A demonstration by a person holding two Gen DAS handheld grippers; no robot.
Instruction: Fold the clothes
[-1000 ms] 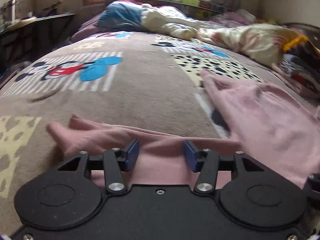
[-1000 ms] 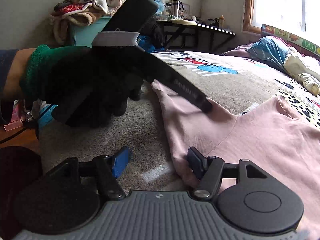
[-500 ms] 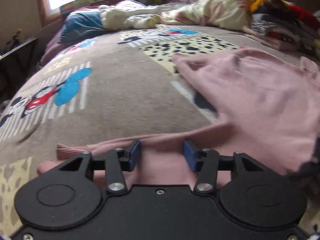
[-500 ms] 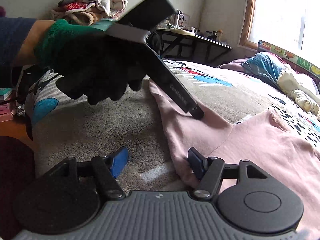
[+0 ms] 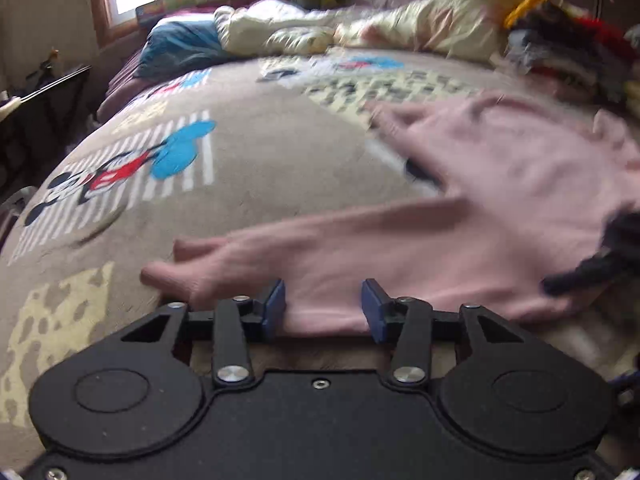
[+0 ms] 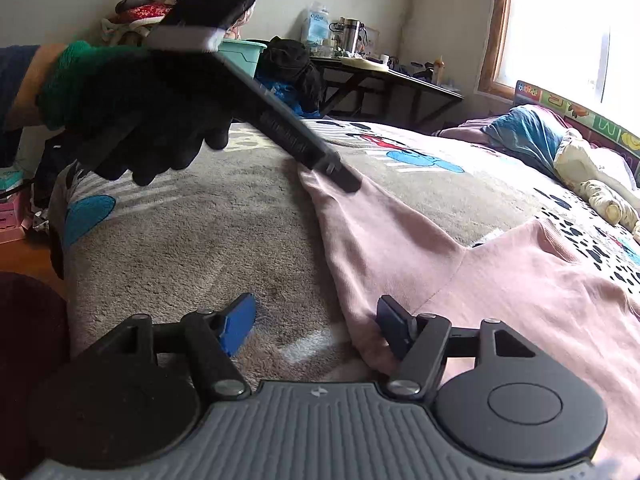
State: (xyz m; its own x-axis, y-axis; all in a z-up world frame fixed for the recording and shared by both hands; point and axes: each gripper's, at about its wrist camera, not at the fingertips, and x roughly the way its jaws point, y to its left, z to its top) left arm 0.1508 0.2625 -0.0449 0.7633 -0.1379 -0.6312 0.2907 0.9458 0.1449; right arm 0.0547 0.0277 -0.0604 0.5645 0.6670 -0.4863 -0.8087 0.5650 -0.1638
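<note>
We see the left gripper (image 5: 323,306) with jaws spread over the near sleeve of the pink sweatshirt (image 5: 500,200), pinching nothing. The sweatshirt lies flat on the cartoon-print blanket (image 5: 248,184), toward the right. The right gripper (image 6: 316,326), jaws spread, straddles the sweatshirt's near edge ungripped.

Pink top (image 6: 500,280) flat on blanket (image 6: 200,240) — R tongs (image 6: 316,326) open.

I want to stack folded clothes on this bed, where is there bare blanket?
Free: the brown blanket between the bed's near edge and the pink sweatshirt, and the stretch by the Mickey print beyond the pink sleeve. Crowded: the window end, with a blue pillow, cream bedding and piled clothes.
</note>
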